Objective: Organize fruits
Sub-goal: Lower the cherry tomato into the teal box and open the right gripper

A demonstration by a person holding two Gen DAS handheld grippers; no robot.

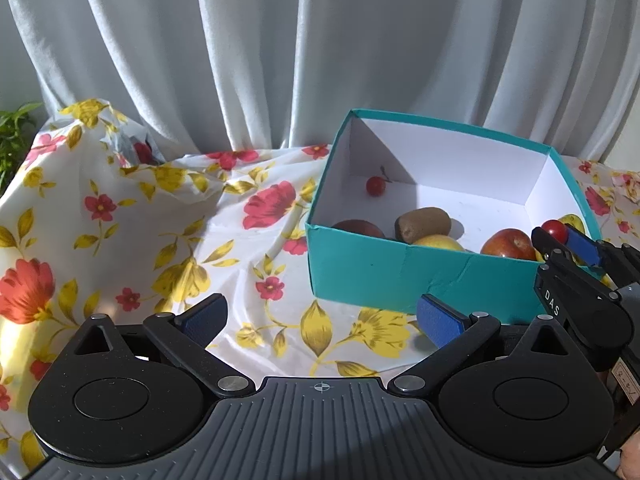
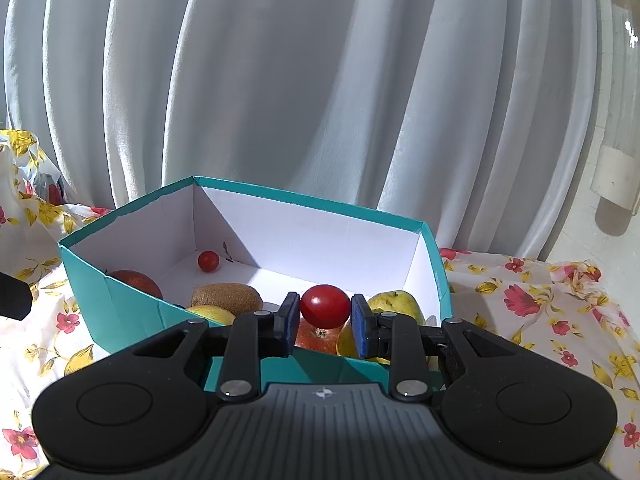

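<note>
A teal box (image 1: pixel 384 280) (image 2: pixel 120 312) with a white inside stands on the flowered cloth. In it lie a kiwi (image 1: pixel 422 222) (image 2: pixel 226 298), red apples (image 1: pixel 508 243) (image 2: pixel 136 280), a yellow fruit (image 1: pixel 438 242) (image 2: pixel 212 314), a green pear (image 2: pixel 396 305) and a small red cherry tomato (image 1: pixel 376 186) (image 2: pixel 208 261) in the far corner. My right gripper (image 2: pixel 325 318) (image 1: pixel 560 236) is shut on another cherry tomato (image 2: pixel 325 306) (image 1: pixel 555 230), held over the box's near right part. My left gripper (image 1: pixel 320 320) stands open above the cloth, in front of the box, with nothing between its fingers.
The flowered cloth (image 1: pixel 132 216) (image 2: pixel 540 308) is bunched up into a mound at the back left. Grey curtains (image 1: pixel 280 48) hang close behind the table. A green plant (image 1: pixel 12 136) shows at the far left edge.
</note>
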